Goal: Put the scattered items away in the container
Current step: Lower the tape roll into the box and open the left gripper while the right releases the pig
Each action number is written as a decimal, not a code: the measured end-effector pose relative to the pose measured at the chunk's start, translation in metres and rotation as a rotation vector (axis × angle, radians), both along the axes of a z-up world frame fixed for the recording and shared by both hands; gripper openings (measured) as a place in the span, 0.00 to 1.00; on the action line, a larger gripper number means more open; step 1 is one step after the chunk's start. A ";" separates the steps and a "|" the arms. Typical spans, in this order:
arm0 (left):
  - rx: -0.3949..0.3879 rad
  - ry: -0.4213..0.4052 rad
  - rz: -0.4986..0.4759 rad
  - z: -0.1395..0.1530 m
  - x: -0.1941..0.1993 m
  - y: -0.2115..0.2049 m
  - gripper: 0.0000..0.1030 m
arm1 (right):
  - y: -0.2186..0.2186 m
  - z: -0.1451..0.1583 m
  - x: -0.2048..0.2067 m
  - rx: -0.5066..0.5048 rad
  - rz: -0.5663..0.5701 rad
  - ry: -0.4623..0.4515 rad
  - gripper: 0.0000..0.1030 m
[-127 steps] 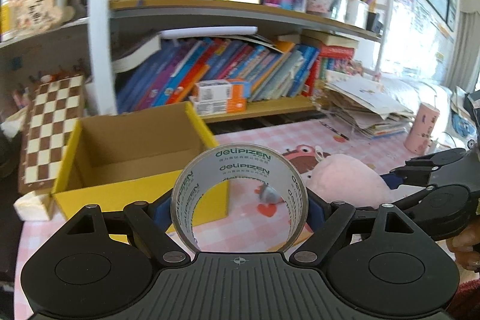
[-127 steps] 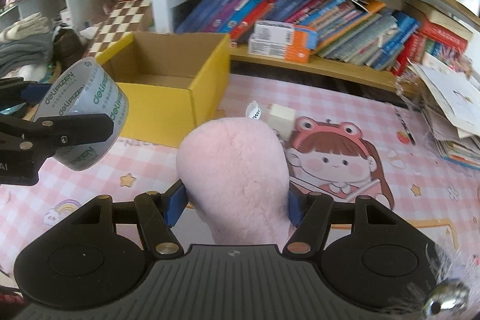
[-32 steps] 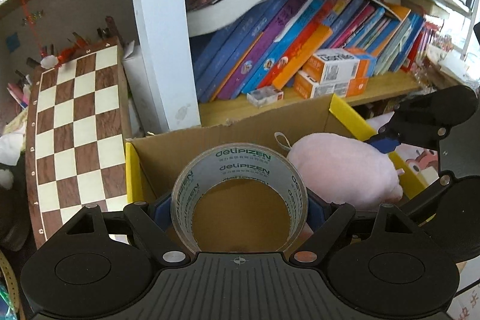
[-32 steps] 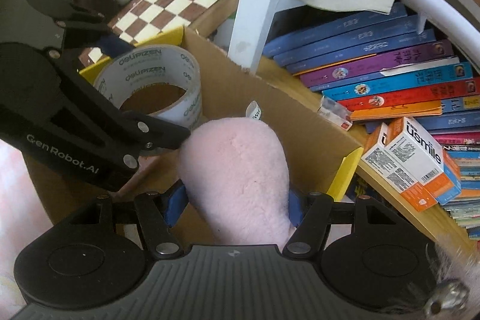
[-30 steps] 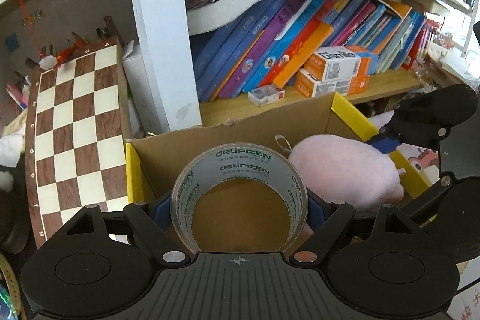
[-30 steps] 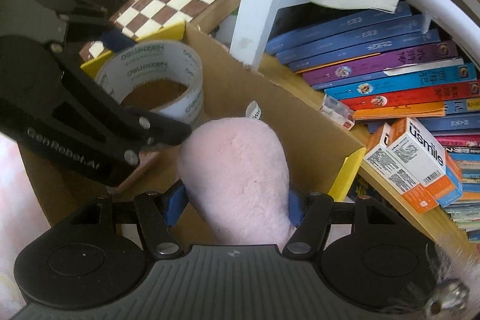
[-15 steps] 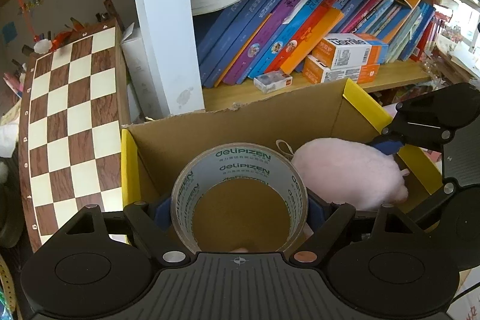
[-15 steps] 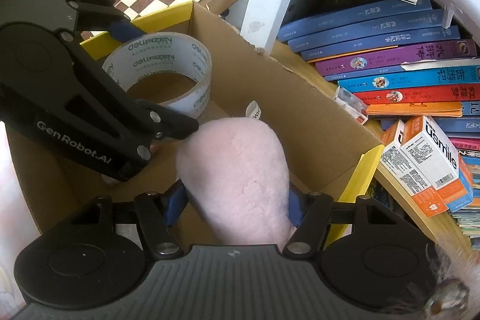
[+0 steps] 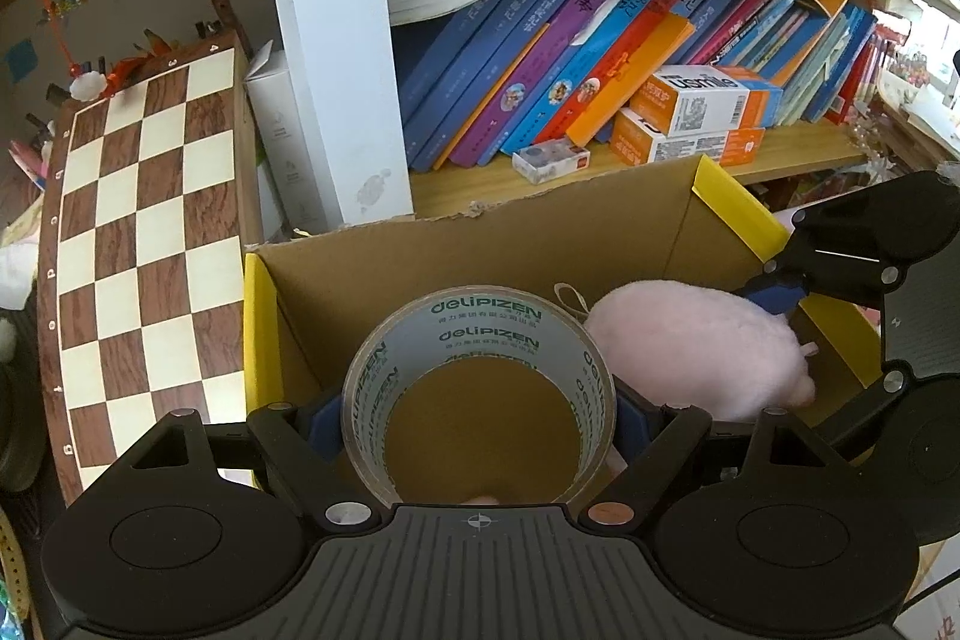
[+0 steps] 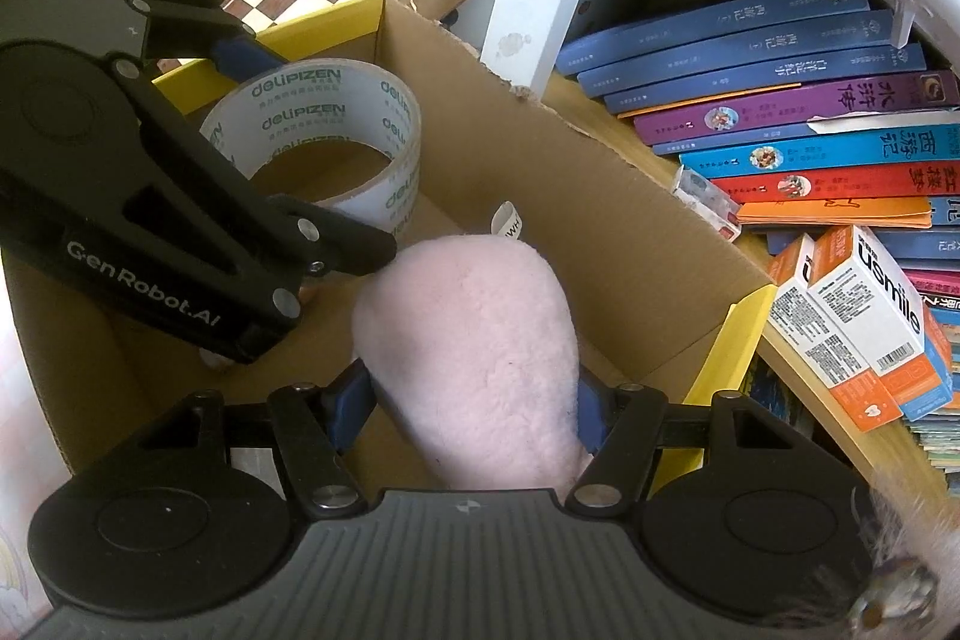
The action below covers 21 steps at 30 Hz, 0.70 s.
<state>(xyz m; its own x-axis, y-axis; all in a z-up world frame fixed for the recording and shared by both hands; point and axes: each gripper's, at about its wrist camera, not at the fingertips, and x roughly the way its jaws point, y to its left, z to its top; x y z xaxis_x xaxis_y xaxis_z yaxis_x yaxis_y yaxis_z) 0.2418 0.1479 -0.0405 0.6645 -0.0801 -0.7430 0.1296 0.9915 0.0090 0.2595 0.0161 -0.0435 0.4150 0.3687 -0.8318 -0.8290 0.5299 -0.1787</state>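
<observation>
My left gripper [image 9: 478, 415] is shut on a roll of clear tape [image 9: 480, 334] printed with green letters and holds it inside the open yellow cardboard box [image 9: 258, 292]. My right gripper [image 10: 474, 400] is shut on a pink plush toy [image 10: 474, 334] and holds it inside the same box [image 10: 732, 334], to the right of the tape [image 10: 336, 130]. The plush [image 9: 696, 346] and the right gripper [image 9: 840, 316] also show in the left wrist view, and the left gripper [image 10: 180, 208] shows in the right wrist view.
A chessboard [image 9: 138, 244] leans left of the box. Behind the box stands a white shelf post [image 9: 336, 58] with leaning books [image 9: 570, 58] and orange-and-white cartons [image 9: 702, 106] on the wooden shelf. A pink table edge [image 10: 12, 370] shows at the left.
Both grippers have sunk lower into the box with their loads. 4.2 s ago they held the tape and plush over the pink table in front of the box.
</observation>
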 end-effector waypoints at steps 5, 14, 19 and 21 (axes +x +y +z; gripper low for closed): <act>-0.007 -0.008 -0.002 0.003 -0.003 0.001 0.83 | 0.000 0.000 0.001 0.000 -0.001 -0.004 0.62; 0.007 -0.006 -0.008 0.005 -0.007 0.001 0.83 | 0.001 0.000 0.001 0.000 0.000 -0.002 0.62; 0.010 -0.015 -0.019 0.006 -0.009 -0.001 0.89 | 0.000 -0.002 0.001 -0.002 -0.007 0.000 0.62; 0.010 -0.016 -0.018 0.006 -0.009 -0.001 0.89 | 0.000 -0.002 0.001 -0.002 -0.008 0.000 0.62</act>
<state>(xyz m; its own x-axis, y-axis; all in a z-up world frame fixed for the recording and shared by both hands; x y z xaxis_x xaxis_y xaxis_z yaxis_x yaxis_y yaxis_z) 0.2330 0.1472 -0.0347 0.6745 -0.0846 -0.7334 0.1470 0.9889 0.0212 0.2607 0.0164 -0.0458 0.4174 0.3634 -0.8329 -0.8250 0.5359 -0.1796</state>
